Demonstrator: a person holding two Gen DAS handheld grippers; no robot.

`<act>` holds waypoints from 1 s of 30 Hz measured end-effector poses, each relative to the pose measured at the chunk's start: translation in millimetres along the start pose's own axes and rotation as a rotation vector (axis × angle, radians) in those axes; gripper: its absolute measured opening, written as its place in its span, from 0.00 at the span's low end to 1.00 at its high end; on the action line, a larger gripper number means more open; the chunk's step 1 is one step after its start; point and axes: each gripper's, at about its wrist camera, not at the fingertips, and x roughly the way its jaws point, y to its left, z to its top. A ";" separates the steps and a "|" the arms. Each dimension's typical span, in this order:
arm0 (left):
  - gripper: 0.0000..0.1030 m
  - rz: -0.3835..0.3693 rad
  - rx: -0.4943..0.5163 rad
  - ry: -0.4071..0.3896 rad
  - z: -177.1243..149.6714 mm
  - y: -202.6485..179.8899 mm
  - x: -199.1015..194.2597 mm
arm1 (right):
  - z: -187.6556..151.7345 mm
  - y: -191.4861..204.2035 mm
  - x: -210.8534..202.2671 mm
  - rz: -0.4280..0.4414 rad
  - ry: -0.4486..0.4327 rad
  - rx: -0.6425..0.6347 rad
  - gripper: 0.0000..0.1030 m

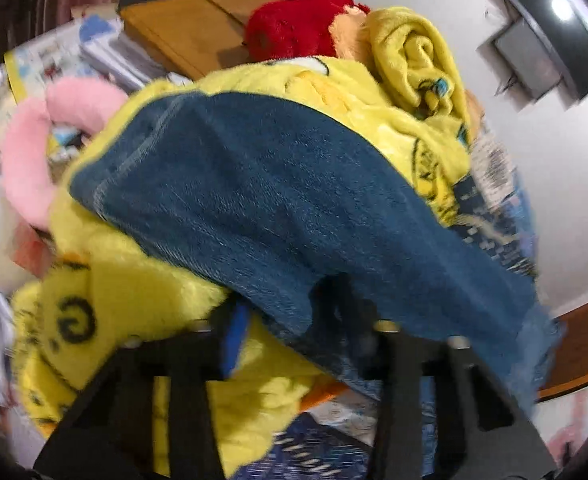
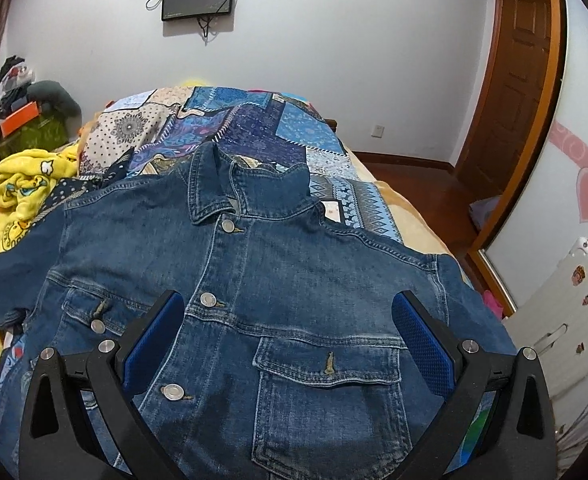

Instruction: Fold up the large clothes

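Observation:
A blue denim jacket [image 2: 278,264] lies front up on the bed, buttoned, with its collar at the far end. My right gripper [image 2: 290,320] hangs over its chest, jaws wide open, blue pads [image 2: 421,348] on either side of the chest pocket and nothing held. In the left wrist view, which is blurred, the jacket's sleeve [image 1: 278,200] drapes over a yellow fleece blanket [image 1: 142,292]. My left gripper [image 1: 297,332] stands narrow at the sleeve's lower edge, with denim bunched between its fingers; the right finger is partly hidden by the cloth.
A patchwork cover [image 2: 254,132] lies on the bed. Beside the jacket's left shoulder lie the yellow blanket [image 2: 22,192], a red plush toy [image 1: 294,20] and a pink plush [image 1: 26,152]. A white suitcase [image 2: 565,320] and a wooden door [image 2: 509,100] stand to the right.

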 end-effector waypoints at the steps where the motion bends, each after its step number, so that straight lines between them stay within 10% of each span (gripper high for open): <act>1: 0.21 0.022 0.031 -0.011 0.0 -5.5 -4.4 | 0.1 -0.7 -1.8 0.002 -0.003 0.001 1.00; 8: 0.14 0.107 0.260 -0.173 3.2 -64.5 -58.4 | 1.5 -5.0 -15.6 0.008 -0.034 0.003 1.00; 19: 0.12 -0.144 0.542 -0.385 -2.2 -234.8 -152.1 | -3.0 -28.0 -27.4 0.052 -0.068 0.035 1.00; 30: 0.12 -0.388 0.790 -0.235 -109.5 -394.5 -129.7 | -16.8 -54.8 -19.1 0.083 -0.026 0.017 1.00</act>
